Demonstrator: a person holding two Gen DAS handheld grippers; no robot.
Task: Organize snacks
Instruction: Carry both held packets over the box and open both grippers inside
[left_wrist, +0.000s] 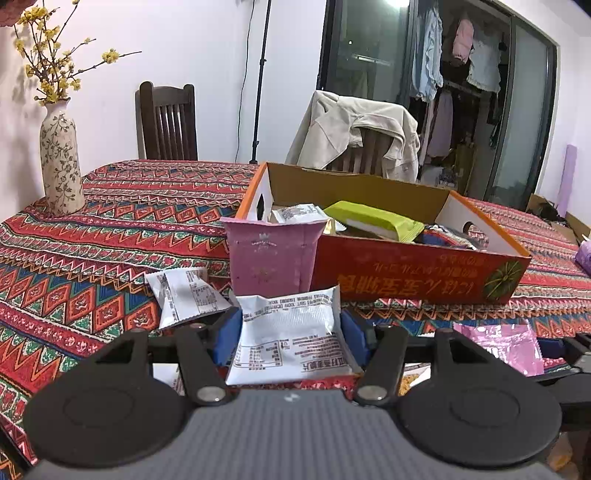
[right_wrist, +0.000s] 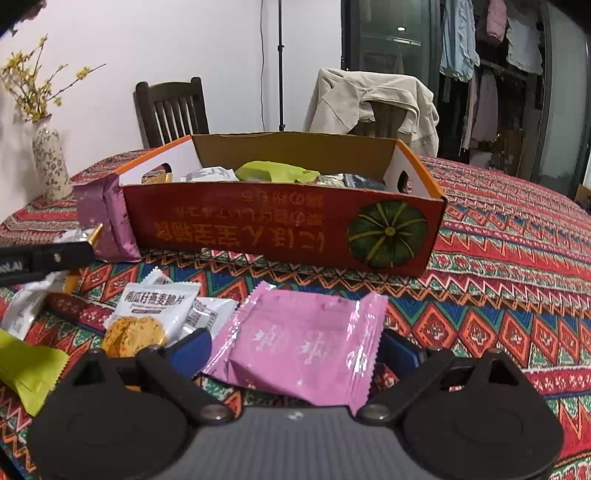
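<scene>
Snacks in crinkly foil and plastic packets, scattered over a woven zigzag tablecloth in red, blue and green. Nearest in the left wrist view: a flat white packet printed with black text tables, lifted off the cloth and clenched between the blue pads of the left gripper, its edges pressed on both sides. Nearest in the right wrist view: a glossy pink packet with saw-tooth end seals, lying flat on the cloth between the wide-spread blue fingers of the right gripper, jaws just drawing in slightly, pads apart from the wrapper. Just left of it, a white cookie packet showing a round golden biscuit, partly over another white sachet, and a lime-green pillow pack at the frame edge. Further out in the left view, a second white sachet crumpled on the cloth, then a matte pink pouch upright against the near wall of a shallow cardboard tray, red outside with orange lettering and a green pumpkin picture, plain brown inside, oval handle holes in white end walls. Inside the tray: a green packet, a white one and darker foil ones. Beyond, a slender floral ceramic vase with yellow blossom twigs, a dark slatted wooden chair, a beige jacket draped over another chair.
</scene>
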